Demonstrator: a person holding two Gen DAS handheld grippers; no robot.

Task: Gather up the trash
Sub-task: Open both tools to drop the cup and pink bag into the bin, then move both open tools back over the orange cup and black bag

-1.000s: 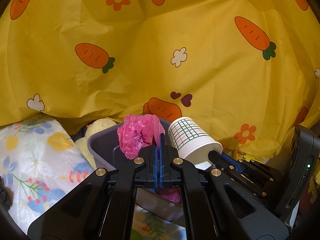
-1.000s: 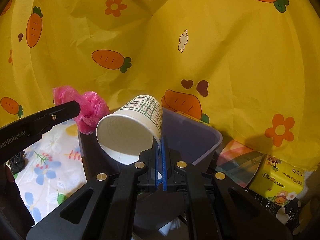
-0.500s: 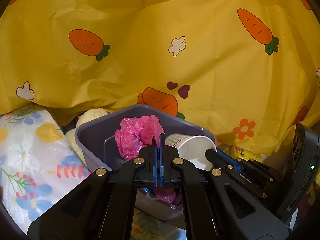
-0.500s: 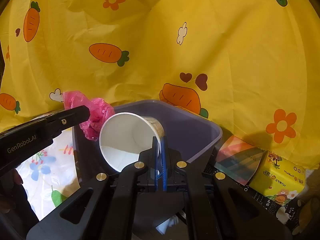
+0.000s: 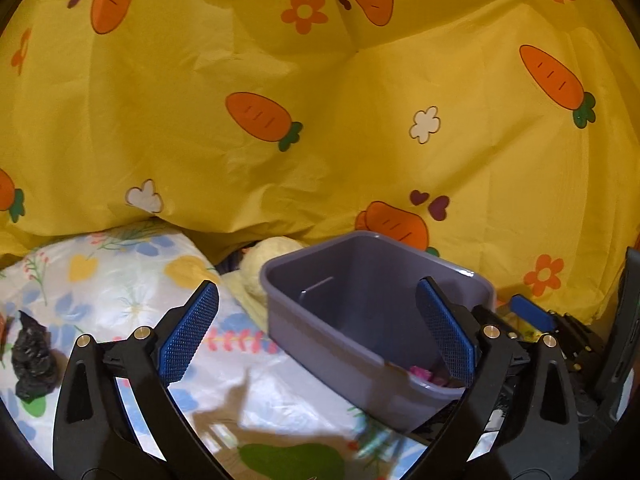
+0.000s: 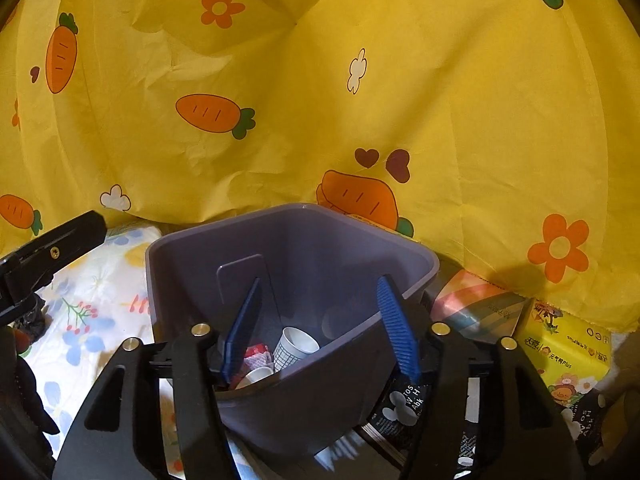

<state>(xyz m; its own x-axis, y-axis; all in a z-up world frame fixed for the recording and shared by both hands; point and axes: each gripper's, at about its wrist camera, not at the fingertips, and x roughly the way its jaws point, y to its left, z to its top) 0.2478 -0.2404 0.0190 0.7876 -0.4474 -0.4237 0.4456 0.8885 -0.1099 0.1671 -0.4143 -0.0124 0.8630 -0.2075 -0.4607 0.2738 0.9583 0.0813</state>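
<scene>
Trash lies at the bottom of the purple bin point(image 6: 304, 248): a white paper cup point(image 6: 294, 348) with a green grid pattern rests on its side there, beside a red-and-white wrapper point(image 6: 256, 354) and another pale cup rim near the bin's near wall. From the left wrist view, a scrap of pink plastic bag point(image 5: 420, 372) shows just inside the bin's near corner. The bin stands on a surface covered with a white floral sheet point(image 5: 120, 280), at its right part, close to the yellow carrot-print cloth point(image 5: 320, 120) that hangs behind everything.

The right tongs point(image 6: 320, 332) hang over the bin's mouth, their jaws opening, with nothing pinched between the blue pads; the cup lies below them, loose in the bin. The left tongs point(image 5: 316, 332) are spread wide, their jaws opening too, and empty: the left pad stands over the floral sheet, the right pad over the bin's inside.

A crumpled black bag point(image 5: 32, 356) lies on the sheet near its left edge, well apart from the bin. A pale yellow plush thing point(image 5: 268, 260) sits just behind the bin's left corner. To the right of the bin lie a striped colourful packet point(image 6: 476, 304) and a yellow tissue pack point(image 6: 568, 348).
</scene>
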